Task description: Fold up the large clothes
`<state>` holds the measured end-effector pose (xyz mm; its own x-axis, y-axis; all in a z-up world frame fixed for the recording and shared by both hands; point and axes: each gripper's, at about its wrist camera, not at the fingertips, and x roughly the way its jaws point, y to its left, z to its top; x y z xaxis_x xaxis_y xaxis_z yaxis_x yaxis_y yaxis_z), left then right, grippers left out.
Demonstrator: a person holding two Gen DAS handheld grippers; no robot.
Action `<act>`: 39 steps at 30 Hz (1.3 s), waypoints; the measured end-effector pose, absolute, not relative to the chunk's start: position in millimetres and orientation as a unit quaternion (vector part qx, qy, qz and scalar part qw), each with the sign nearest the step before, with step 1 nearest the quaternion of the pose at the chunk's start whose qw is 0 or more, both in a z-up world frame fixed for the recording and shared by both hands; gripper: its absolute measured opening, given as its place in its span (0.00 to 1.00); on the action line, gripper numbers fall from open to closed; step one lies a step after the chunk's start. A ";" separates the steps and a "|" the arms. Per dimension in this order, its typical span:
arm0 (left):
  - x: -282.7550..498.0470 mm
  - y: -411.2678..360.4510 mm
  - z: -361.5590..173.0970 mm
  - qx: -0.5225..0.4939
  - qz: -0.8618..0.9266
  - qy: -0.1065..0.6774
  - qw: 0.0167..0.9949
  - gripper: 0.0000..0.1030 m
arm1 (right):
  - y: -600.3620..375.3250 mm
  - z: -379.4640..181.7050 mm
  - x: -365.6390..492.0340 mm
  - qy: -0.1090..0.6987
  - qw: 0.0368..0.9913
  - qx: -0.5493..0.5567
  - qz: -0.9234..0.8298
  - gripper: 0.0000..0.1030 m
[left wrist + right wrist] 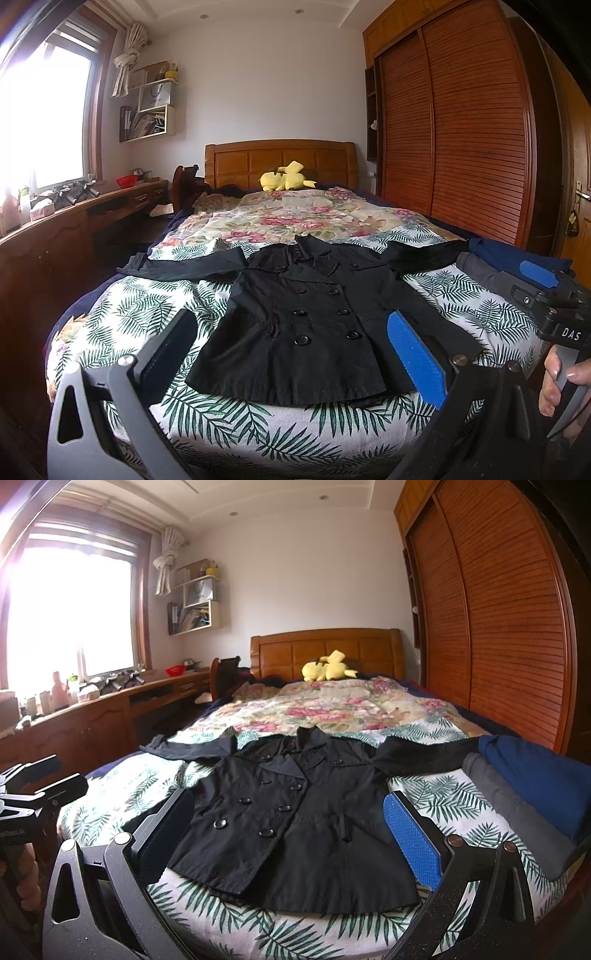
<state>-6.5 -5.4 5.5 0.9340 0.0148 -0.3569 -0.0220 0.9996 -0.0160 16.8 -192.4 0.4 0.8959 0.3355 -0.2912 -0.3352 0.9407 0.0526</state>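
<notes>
A black double-breasted coat lies flat, face up, on the leaf-print sheet of the bed, sleeves spread to both sides, hem toward me. It also shows in the right wrist view. My left gripper is open and empty, held above the bed's near edge in front of the hem. My right gripper is open and empty too, just right of the left one. The right gripper also shows at the right edge of the left wrist view, held by a hand.
Folded grey and blue clothes lie at the bed's right edge by the right sleeve. A yellow plush sits at the wooden headboard. A louvred wardrobe stands on the right. A desk runs along the left under the window.
</notes>
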 end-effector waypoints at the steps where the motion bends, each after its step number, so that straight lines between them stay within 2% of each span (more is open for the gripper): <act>1: -6.8 -5.5 6.2 -0.010 0.009 0.181 0.983 1.00 | -192.4 0.4 17.0 0.150 0.974 0.000 0.172 1.00; 39: -12.5 -12.6 11.9 -0.002 0.006 0.173 0.985 1.00 | -192.9 1.5 17.4 0.151 0.974 0.001 0.172 1.00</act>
<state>-12.5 -12.6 11.9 0.9403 0.0111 -0.3402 -0.0125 0.9999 -0.0020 17.4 -192.9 1.5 0.8955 0.3349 -0.2931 -0.3340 0.9410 0.0545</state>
